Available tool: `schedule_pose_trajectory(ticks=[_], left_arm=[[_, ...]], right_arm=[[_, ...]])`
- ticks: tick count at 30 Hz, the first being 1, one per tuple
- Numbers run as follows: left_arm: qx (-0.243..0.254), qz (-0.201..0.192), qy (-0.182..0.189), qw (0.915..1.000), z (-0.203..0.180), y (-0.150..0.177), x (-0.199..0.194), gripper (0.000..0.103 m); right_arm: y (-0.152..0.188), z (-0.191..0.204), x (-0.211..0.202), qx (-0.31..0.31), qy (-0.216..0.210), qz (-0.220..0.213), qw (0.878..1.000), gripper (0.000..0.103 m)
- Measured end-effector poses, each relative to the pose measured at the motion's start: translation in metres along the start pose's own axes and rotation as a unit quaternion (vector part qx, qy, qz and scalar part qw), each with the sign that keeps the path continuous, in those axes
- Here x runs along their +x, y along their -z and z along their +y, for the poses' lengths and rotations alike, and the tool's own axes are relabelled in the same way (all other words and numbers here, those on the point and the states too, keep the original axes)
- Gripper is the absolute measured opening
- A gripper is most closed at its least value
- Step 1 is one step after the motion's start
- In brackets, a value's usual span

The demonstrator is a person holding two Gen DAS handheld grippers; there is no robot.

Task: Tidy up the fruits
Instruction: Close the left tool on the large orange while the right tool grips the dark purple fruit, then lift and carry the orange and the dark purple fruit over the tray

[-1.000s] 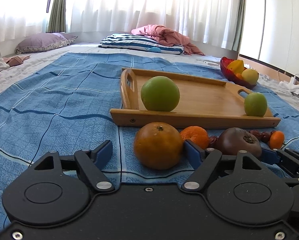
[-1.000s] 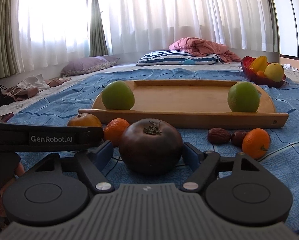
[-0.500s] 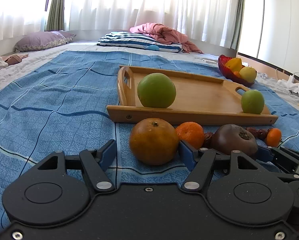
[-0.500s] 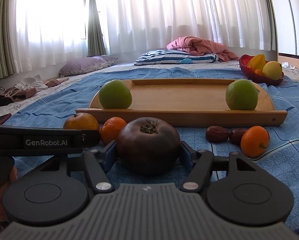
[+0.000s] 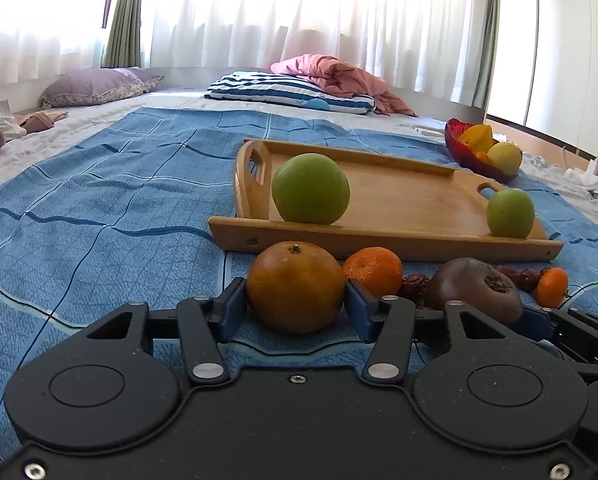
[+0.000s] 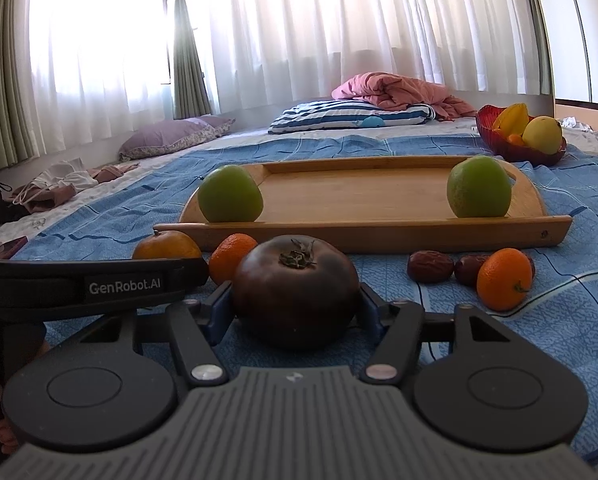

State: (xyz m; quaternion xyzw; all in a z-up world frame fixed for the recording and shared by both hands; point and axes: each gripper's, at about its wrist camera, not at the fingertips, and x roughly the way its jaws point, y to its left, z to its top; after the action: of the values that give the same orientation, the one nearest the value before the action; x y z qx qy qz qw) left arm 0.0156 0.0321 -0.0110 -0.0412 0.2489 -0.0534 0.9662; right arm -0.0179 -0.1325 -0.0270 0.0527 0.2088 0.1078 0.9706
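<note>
Left wrist view: my left fingers (image 5: 295,306) clasp a brownish orange (image 5: 295,286), my right fingers (image 6: 295,312) a dark tomato (image 6: 295,290), both on the blue bedspread (image 5: 99,208); wooden tray (image 6: 379,234) holds two green fruits, several unsorted.

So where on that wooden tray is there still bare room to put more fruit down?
The wooden tray is bare across its whole middle, between the left green fruit and the right green fruit. It is crowded on the blue cloth before its front rim: oranges, dates and both gripped fruits.
</note>
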Motion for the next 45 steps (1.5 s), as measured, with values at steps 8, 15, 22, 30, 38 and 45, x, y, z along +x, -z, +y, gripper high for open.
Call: schedule_pose_trajectory(ticks=[8, 15, 22, 30, 38, 45], left_arm=[[0.008, -0.003, -0.006, 0.9999, -0.002, 0.001, 0.001, 0.052], [0.007, -0.005, -0.014, 0.9999, -0.001, 0.001, 0.005, 0.059], [0.021, -0.001, -0.022, 0.9995, -0.005, 0.003, 0.014, 0.051], [0.034, -0.01, -0.03, 0.9989, -0.012, -0.007, 0.008, 0.051], [0.022, -0.026, -0.014, 0.9993, -0.01, -0.054, 0.01, 0.051], [0.017, -0.029, -0.007, 0.9994, -0.011, -0.106, 0.023, 0.051]], right_arm=[[0.0, -0.004, -0.009, -0.001, 0.001, -0.002, 1.0, 0.065], [0.0, -0.012, -0.015, 0.014, 0.006, -0.004, 1.0, 0.065], [0.001, -0.018, -0.017, 0.017, 0.013, -0.006, 1.0, 0.065], [-0.003, -0.024, -0.018, 0.021, 0.023, -0.011, 0.999, 0.065], [-0.033, -0.033, -0.021, 0.011, 0.038, -0.039, 0.998, 0.065], [-0.086, -0.052, -0.017, -0.012, 0.046, -0.059, 0.997, 0.066]])
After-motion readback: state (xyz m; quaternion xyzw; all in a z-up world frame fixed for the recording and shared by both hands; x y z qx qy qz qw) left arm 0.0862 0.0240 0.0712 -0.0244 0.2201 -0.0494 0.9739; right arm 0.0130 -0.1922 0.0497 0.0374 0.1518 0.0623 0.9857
